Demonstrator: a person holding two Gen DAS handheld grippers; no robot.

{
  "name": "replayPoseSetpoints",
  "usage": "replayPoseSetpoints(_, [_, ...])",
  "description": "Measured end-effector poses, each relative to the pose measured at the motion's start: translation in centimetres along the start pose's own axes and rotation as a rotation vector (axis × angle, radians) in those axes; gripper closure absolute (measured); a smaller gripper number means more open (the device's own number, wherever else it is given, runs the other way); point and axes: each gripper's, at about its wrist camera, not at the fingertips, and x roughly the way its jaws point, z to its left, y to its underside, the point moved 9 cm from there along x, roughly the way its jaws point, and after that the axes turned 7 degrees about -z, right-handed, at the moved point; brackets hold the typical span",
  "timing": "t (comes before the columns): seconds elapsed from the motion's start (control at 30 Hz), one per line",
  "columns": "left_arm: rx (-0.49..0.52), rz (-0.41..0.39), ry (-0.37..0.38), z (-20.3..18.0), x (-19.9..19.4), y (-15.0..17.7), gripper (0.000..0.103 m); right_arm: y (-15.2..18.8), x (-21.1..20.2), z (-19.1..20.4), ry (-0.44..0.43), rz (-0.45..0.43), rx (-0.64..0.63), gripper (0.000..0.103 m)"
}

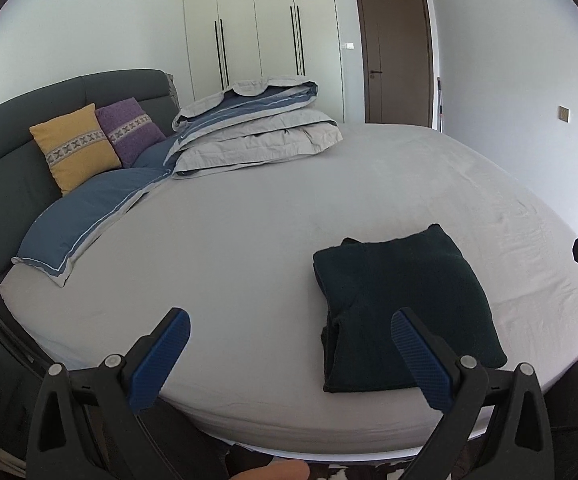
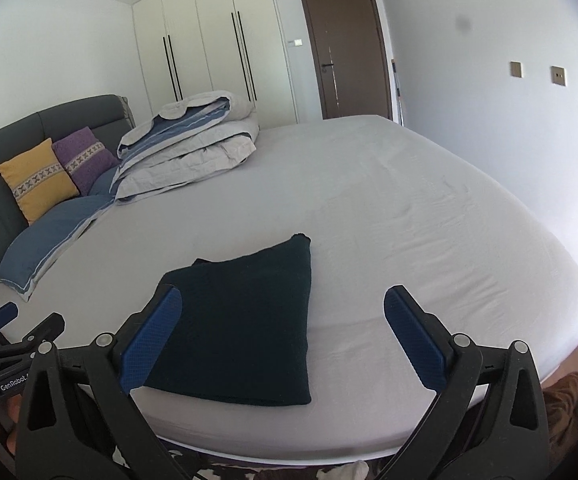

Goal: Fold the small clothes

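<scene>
A dark green garment (image 1: pixel 401 304) lies folded into a flat rectangle near the front edge of the bed's grey sheet (image 1: pixel 249 264). In the left wrist view my left gripper (image 1: pixel 291 354) stands open above the sheet, its right pad beside the garment's near left corner and nothing between the fingers. The right wrist view shows the same folded garment (image 2: pixel 245 320) on the sheet (image 2: pixel 409 220). My right gripper (image 2: pixel 283 332) is wide open over the garment's near half, pads clear of the cloth. The left gripper (image 2: pixel 5 316) shows at the far left there.
A folded grey and blue duvet (image 1: pixel 249 132) sits at the back of the bed. Yellow (image 1: pixel 75 146) and purple (image 1: pixel 129 130) cushions and a blue pillow (image 1: pixel 85 220) lean at the dark headboard. Wardrobes and a brown door (image 1: pixel 397 56) stand behind. The bed's front edge runs just beneath both grippers.
</scene>
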Motion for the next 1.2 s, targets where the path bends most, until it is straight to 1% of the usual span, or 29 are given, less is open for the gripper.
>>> replayPoseSetpoints(0.13, [0.009, 0.023, 0.020, -0.5, 0.1, 0.8, 0.000, 1.4, 0.7, 0.2, 0.008, 0.049, 0.013, 0.000])
replayPoseSetpoints(0.23, [0.001, 0.017, 0.025, -0.4, -0.2, 1.0, 0.000, 2.4, 1.0, 1.0, 0.009, 0.066, -0.012, 0.000])
replayPoseSetpoints(0.3, [-0.008, 0.020, 0.033, -0.3, -0.3, 1.2, 0.000, 2.8, 1.5, 2.1, 0.007, 0.071, -0.042, 0.000])
replayPoseSetpoints(0.5, [-0.048, 0.019, 0.037, 0.8, -0.7, 1.7, 0.000, 4.1, 1.4, 4.2, -0.002, 0.069, -0.088, 0.000])
replayPoseSetpoints(0.7, [-0.069, 0.000, 0.043, 1.7, -1.4, 1.8, 0.000, 5.3, 0.8, 5.6, 0.003, 0.078, -0.102, 0.000])
replayPoseSetpoints(0.83, [-0.083, -0.016, 0.054, 1.9, -2.0, 1.4, 0.000, 6.2, 0.1, 5.8, 0.015, 0.085, -0.125, 0.000])
replayPoseSetpoints(0.93, [-0.084, -0.028, 0.057, 1.8, -2.4, 1.1, 0.000, 6.7, -0.8, 5.6, 0.035, 0.071, -0.137, 0.000])
replayPoseSetpoints(1.07, [-0.087, -0.036, 0.064, 1.5, -2.8, 0.8, 0.000, 6.8, -1.7, 4.5, 0.056, 0.055, -0.129, 0.000])
replayPoseSetpoints(1.2, [-0.083, -0.027, 0.071, 1.1, -2.7, 1.0, 0.000, 6.2, -2.3, 3.3, 0.074, 0.039, -0.113, 0.000])
